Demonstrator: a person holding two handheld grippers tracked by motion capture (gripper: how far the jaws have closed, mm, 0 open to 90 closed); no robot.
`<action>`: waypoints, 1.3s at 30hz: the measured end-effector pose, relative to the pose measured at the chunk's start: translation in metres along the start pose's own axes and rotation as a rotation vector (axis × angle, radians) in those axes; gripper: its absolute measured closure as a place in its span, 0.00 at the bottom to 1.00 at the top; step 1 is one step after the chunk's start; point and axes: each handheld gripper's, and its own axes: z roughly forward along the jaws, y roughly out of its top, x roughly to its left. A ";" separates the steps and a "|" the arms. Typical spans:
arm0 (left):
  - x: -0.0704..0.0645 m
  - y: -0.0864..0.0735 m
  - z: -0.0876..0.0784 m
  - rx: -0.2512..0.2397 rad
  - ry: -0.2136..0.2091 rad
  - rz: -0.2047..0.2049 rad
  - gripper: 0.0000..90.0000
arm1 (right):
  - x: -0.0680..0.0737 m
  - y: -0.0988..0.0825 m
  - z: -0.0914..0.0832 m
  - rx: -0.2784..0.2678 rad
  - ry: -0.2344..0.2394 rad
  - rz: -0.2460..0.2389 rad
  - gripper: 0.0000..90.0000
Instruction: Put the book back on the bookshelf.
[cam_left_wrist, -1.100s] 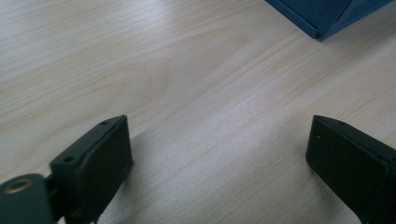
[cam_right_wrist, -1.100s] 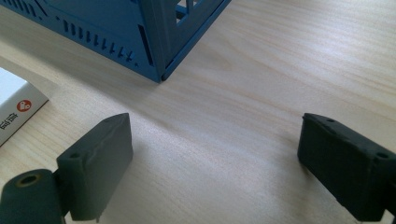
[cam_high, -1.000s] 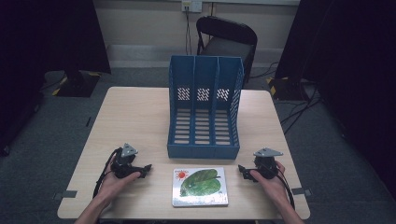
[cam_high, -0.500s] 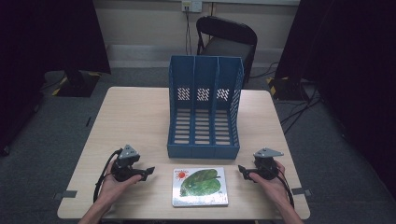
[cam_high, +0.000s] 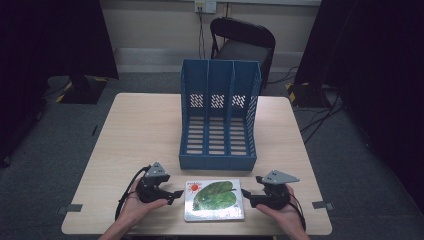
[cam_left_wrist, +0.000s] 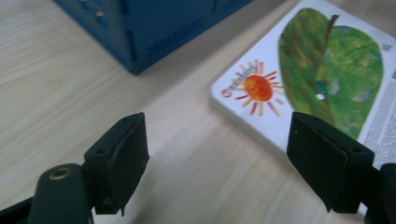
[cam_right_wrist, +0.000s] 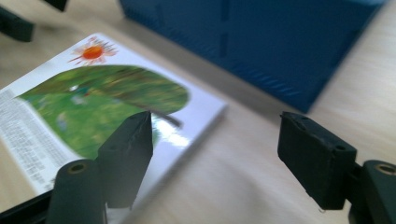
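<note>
- Book (cam_high: 214, 199) lies flat on desk (cam_high: 145, 130), just before blue rack (cam_high: 219, 117).
- Left gripper (cam_high: 175, 193) just beside book's left edge: released, jaws closing, nothing between.
- Right gripper (cam_high: 246, 196) just beside right edge: released, closing, empty.

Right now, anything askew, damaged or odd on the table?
Nothing stands out. The book lies flat and intact near the table's front edge, roughly square to the upright blue file rack. The left gripper and right gripper flank it, jaws open, nothing between them.
</note>
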 end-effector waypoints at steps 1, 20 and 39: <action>-0.002 0.001 0.002 0.006 -0.018 -0.006 0.23 | 0.003 0.000 0.002 0.013 0.013 -0.009 0.29; -0.015 -0.001 0.027 0.031 -0.089 -0.045 0.27 | 0.013 -0.002 0.031 0.172 0.164 -0.018 0.24; -0.014 0.007 0.037 0.018 -0.043 -0.045 0.34 | 0.017 -0.004 0.035 0.171 0.193 -0.037 0.19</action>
